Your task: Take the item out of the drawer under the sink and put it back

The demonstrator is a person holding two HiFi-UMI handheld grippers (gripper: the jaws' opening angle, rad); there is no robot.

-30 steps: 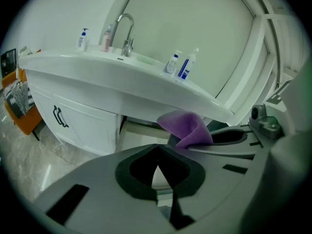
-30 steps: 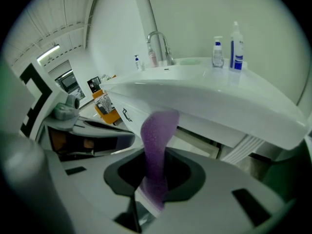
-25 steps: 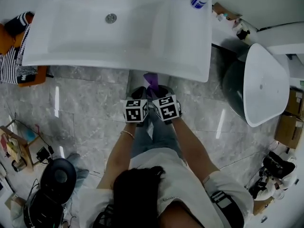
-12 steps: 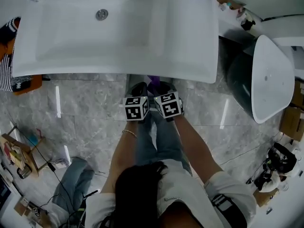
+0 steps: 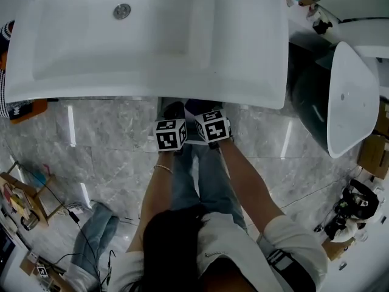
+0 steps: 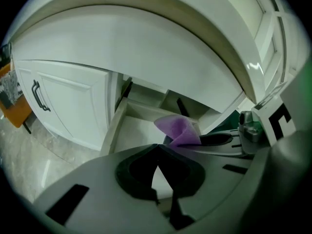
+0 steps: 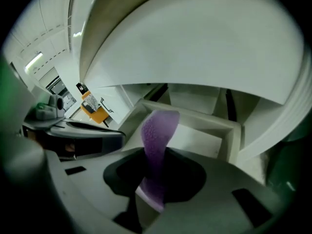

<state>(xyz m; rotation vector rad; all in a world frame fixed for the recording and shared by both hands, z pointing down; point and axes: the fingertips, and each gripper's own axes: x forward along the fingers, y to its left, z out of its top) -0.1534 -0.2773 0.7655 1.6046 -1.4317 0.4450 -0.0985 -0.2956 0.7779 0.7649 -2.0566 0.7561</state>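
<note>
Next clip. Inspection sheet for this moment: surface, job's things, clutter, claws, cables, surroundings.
Surface: white drawer open under the sink; its visible bottom is bare.
Job's things: purple cloth, hanging over the drawer.
Clutter: blue fabric heap on the floor, left.
Claws: right claw shut on the purple cloth; left claw shut, empty.
Cables: black cable on the floor beside that heap.
Surroundings: toilet and cardboard boxes at right.
</note>
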